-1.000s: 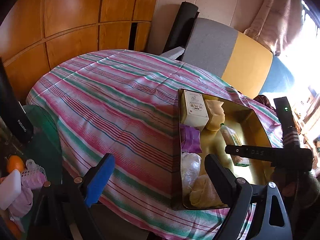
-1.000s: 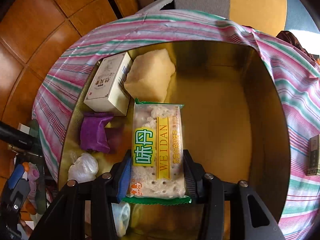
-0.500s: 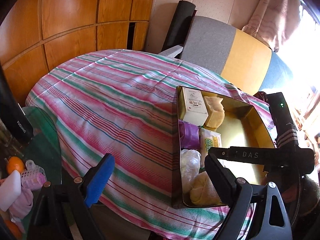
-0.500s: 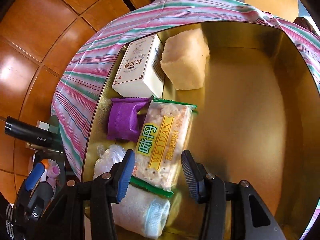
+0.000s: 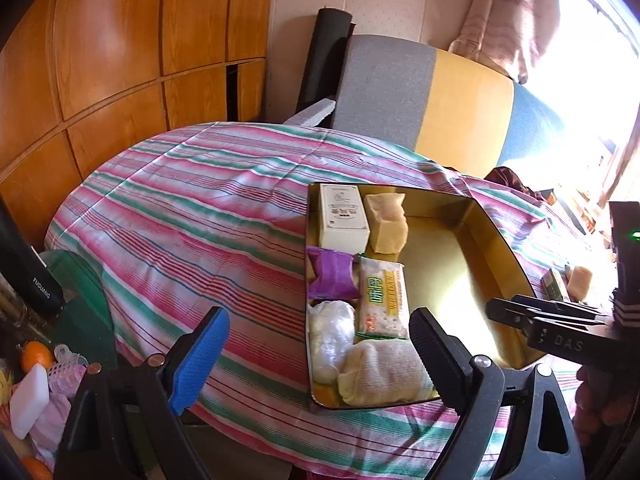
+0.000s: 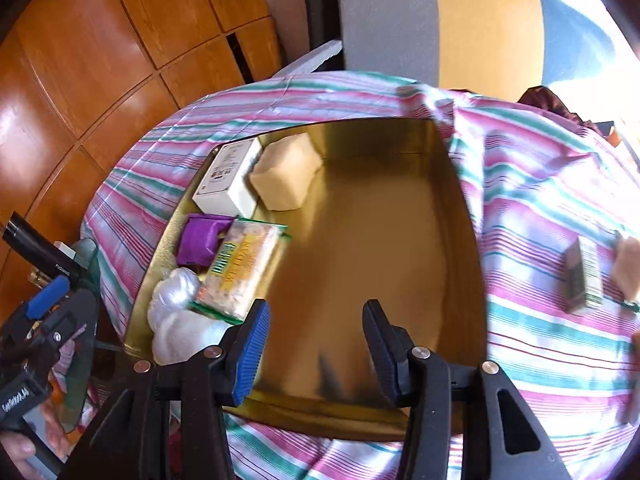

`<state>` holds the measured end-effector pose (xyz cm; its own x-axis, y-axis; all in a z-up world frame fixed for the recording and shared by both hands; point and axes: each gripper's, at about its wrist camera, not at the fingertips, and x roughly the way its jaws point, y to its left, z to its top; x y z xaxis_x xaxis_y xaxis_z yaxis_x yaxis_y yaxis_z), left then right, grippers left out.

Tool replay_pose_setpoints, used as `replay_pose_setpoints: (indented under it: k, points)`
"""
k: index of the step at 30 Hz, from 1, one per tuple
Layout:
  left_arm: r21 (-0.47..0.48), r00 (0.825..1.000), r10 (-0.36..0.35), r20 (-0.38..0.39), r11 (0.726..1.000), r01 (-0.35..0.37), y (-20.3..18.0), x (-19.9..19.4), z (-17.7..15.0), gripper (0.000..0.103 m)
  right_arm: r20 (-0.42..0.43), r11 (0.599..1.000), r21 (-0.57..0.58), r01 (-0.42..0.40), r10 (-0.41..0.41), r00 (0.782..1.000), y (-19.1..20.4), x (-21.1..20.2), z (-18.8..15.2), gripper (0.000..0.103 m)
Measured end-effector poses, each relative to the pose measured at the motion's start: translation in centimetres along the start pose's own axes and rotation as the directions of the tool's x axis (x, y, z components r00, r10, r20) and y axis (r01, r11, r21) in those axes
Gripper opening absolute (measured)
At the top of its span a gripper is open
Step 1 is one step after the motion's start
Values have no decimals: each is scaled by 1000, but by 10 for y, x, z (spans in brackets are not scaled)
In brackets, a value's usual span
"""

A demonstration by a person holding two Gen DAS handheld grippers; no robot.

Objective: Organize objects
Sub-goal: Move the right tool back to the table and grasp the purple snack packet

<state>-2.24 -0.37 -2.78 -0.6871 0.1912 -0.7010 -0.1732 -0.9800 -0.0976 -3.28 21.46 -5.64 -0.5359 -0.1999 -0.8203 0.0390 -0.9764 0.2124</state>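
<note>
A gold tin (image 5: 494,248) (image 6: 460,184) sits on the striped tablecloth. Along its left side lie a white box (image 5: 343,220) (image 6: 224,180), a pale yellow block (image 5: 387,222) (image 6: 286,178), a purple packet (image 5: 332,276) (image 6: 200,240), a cracker packet (image 5: 382,300) (image 6: 240,272), a white plastic bag (image 5: 330,336) (image 6: 174,294) and a rolled towel (image 5: 380,372) (image 6: 184,336). My right gripper (image 6: 316,308) hangs open and empty above the tin's bare floor; its fingers (image 5: 552,318) show at the right of the left wrist view. My left gripper (image 5: 318,320) is open and empty, above the tin's near left corner.
A green box (image 6: 586,276) (image 5: 554,286) and a tan block (image 6: 628,268) (image 5: 580,282) lie on the cloth right of the tin. A low glass table (image 5: 80,304) at the left holds an orange, a black flask and small items. A grey and yellow chair (image 5: 420,92) stands behind.
My right gripper let go of the cracker packet, which now lies in the tin beside the purple packet. The gripper drew back and rose. My left gripper shifted slightly and stayed open.
</note>
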Motion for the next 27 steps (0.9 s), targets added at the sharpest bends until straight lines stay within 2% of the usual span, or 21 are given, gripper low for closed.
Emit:
replay_pose_setpoints:
  k: [5, 10, 14, 17, 21, 25, 27]
  points:
    - [56, 1000, -20, 0, 998, 20, -20, -3, -2, 92, 45, 998, 18, 58, -59, 997, -26, -26, -15, 50]
    - [100, 999, -50, -14, 994, 52, -41, -1, -5, 92, 74, 989, 98, 106, -114, 991, -70, -56, -31, 50]
    - [143, 997, -75, -24, 987, 78, -58, 0, -7, 92, 93, 971, 170, 170, -187, 978, -112, -82, -43, 50]
    - [171, 994, -104, -31, 979, 107, -74, 1, -6, 92, 93, 942, 247, 227, -256, 962, -152, -104, -55, 50]
    - [226, 988, -151, -42, 961, 156, -99, 0, -8, 92, 78, 863, 399, 311, -370, 926, -219, -142, -80, 50]
    - [274, 980, -191, -60, 941, 200, -124, 2, -9, 92, 54, 721, 589, 366, -486, 872, -287, -186, -113, 50]
    - [293, 975, -208, -74, 930, 221, -136, 4, -9, 92, 31, 652, 660, 372, -519, 854, -313, -200, -130, 50]
